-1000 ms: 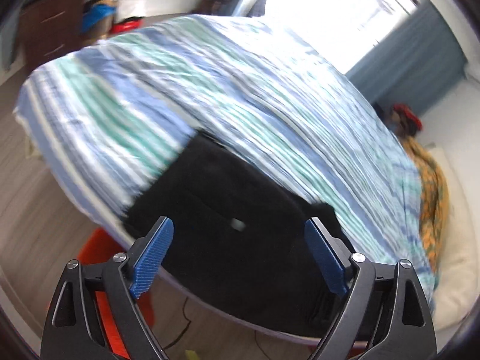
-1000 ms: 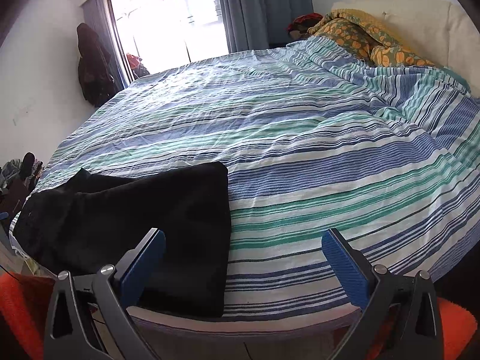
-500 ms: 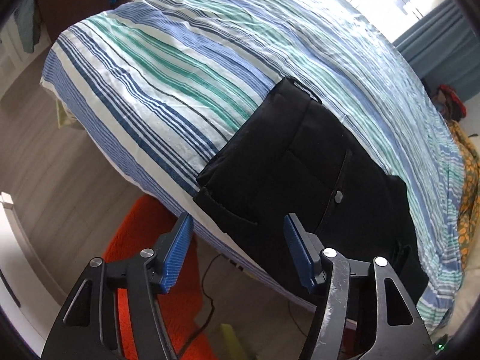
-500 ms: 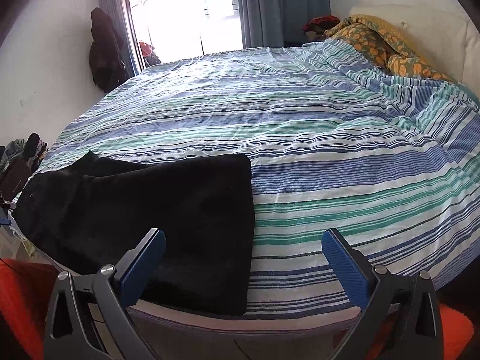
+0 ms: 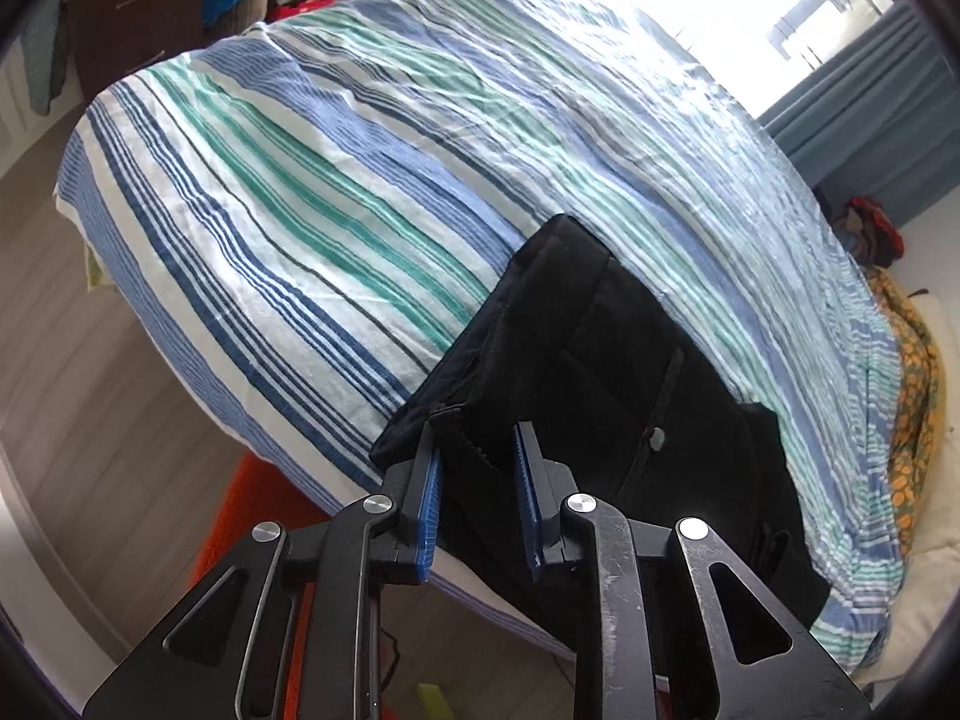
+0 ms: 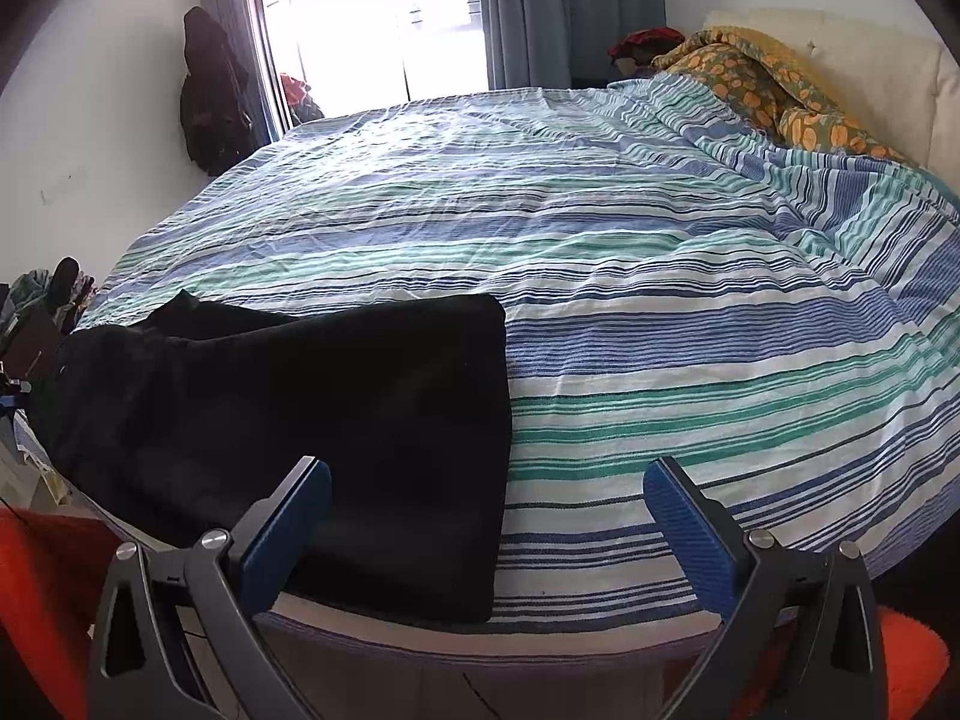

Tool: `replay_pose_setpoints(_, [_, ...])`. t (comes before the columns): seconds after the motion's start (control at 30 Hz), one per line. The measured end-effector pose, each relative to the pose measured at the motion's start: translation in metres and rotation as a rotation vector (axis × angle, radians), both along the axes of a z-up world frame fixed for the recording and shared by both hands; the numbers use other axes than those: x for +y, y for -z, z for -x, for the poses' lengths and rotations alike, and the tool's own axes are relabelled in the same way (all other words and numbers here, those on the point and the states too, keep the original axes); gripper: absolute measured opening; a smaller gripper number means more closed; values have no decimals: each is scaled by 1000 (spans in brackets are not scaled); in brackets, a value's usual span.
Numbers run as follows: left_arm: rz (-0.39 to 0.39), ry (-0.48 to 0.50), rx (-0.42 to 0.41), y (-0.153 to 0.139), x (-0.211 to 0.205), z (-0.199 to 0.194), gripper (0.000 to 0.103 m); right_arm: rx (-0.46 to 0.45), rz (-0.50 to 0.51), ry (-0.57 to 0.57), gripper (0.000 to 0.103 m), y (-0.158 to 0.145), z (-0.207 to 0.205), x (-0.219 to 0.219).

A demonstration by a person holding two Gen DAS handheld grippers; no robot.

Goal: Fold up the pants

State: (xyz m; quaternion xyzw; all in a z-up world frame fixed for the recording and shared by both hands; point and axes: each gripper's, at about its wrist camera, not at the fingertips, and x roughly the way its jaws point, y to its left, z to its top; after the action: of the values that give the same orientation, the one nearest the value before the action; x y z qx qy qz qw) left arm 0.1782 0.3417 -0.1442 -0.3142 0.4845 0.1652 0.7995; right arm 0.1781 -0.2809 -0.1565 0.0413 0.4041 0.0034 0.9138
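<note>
Black pants [image 5: 612, 384] lie folded near the front edge of a bed with a striped blue, green and white cover [image 5: 372, 168]. My left gripper [image 5: 477, 438] has its jaws narrowed around the waistband corner of the pants, with a gap still between the pads. In the right wrist view the pants [image 6: 312, 414] lie flat at the lower left. My right gripper [image 6: 489, 480] is wide open and empty, just off the bed's front edge, its left finger [image 6: 288, 522] over the pants' near edge.
An orange rug [image 6: 36, 588] lies on the wood floor [image 5: 78, 372] below the bed edge. A yellow-orange patterned blanket [image 6: 768, 84] is bunched at the headboard. A dark dresser [image 5: 138, 12] with clothes stands beyond the bed's foot. A window with blue curtains [image 6: 540, 6] is behind.
My left gripper has moved in to the waistband corner and its jaws have closed from wide open to a narrow gap. My right gripper stayed open and shifted slightly left toward the pants.
</note>
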Motion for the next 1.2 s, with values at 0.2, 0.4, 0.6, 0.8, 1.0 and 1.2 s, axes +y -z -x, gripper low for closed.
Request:
replay_pose_setpoints(0.2, [66, -91, -37, 10, 6, 20, 47, -10, 26, -24, 103, -2, 5, 5])
replay_pose_setpoints(0.4, [103, -124, -53, 24, 5, 33, 45, 12, 2, -6, 103, 4, 0, 0])
replay_pose_setpoints(0.6, [203, -192, -93, 49, 11, 30, 45, 13, -26, 13, 103, 3, -1, -5])
replay_pose_setpoints(0.8, [325, -226, -152, 71, 17, 23, 62, 27, -36, 38, 103, 7, 1, -11])
replay_pose_setpoints(1.0, [286, -217, -162, 69, 13, 26, 39, 29, -46, 58, 103, 6, 0, -15])
replay_pose_setpoints(1.2, [149, -174, -140, 34, -6, 27, 22, -1, -58, 46, 103, -1, 2, -16])
